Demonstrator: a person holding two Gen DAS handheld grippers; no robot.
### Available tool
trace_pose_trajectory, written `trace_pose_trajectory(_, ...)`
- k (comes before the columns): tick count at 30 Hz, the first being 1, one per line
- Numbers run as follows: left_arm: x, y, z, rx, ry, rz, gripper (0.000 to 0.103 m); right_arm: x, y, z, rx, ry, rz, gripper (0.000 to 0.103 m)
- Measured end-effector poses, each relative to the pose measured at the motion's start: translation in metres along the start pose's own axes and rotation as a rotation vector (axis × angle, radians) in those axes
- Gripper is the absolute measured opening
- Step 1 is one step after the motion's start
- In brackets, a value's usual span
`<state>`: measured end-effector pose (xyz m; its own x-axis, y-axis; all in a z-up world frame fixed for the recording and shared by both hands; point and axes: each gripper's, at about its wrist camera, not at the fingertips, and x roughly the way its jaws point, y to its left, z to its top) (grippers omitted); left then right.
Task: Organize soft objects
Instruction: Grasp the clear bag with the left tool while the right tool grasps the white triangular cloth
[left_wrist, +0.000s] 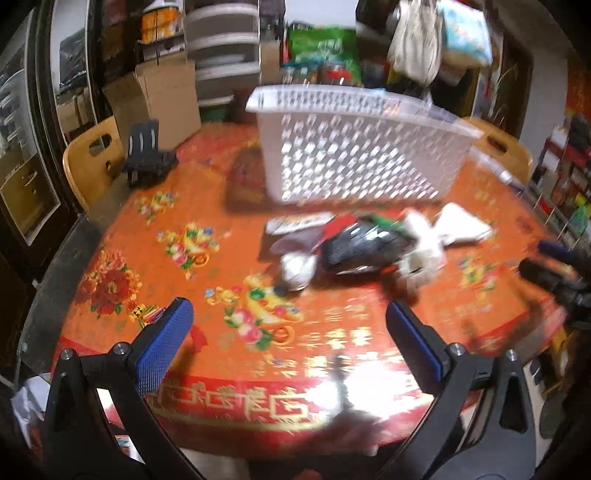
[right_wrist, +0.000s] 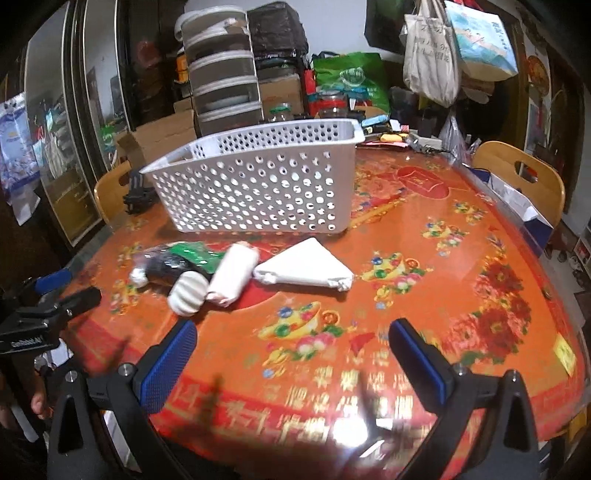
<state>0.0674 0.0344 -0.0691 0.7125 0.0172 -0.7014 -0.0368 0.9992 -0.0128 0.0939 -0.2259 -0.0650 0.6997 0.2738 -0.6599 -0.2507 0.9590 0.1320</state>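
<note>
Soft items on bench (right_wrist: 424, 236), near front of white basket (right_wrist: 258, 184): white roll (right_wrist: 232, 277), folded white cloth (right_wrist: 304, 269), dark bundle (right_wrist: 166, 264) w/ green wrap. Left gripper (left_wrist: 290, 314) & right gripper (right_wrist: 291, 332) both spread wide, holding nothing, short of the pile. Wooden chairs (right_wrist: 517, 173) at bench edge.

A white perforated basket (right_wrist: 258, 184) is seen upright on the tabletop (right_wrist: 424, 258). Just in front of it, a cluster of soft items is laid: a white triangular folded cloth (right_wrist: 304, 269) lying flat, a white rolled bundle (right_wrist: 232, 277) touching its left corner, a ribbed white piece (right_wrist: 186, 291) beside that, and a dark wrapped bundle (right_wrist: 170, 264) with green packaging (right_wrist: 192, 253).
</note>
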Motion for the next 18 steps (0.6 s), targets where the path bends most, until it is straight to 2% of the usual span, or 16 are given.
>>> trace_pose_trajectory(4,0.028,0.009,0.004,-0.021,0.045,-0.061,0.103,0.026,-0.005,0.009,-0.017,0.033,0.0,0.095)
trace_pose_trajectory(7,0.041,0.011,0.009,-0.011,0.046,-0.049,0.103,0.045,-0.008,0.013,-0.02,0.065,0.01,0.089)
trace_pose_trajectory(14,0.056,0.018,0.017,-0.024,0.061,-0.053,0.103,0.067,-0.011,0.021,-0.031,0.105,0.018,0.088)
trace_pose_trajectory(17,0.063,0.017,0.02,-0.013,0.064,-0.043,0.096,0.077,-0.013,0.027,-0.037,0.122,0.012,0.088)
trace_pose_trajectory(18,0.066,0.017,0.021,-0.008,0.067,-0.047,0.091,0.081,-0.012,0.029,-0.039,0.129,0.01,0.088)
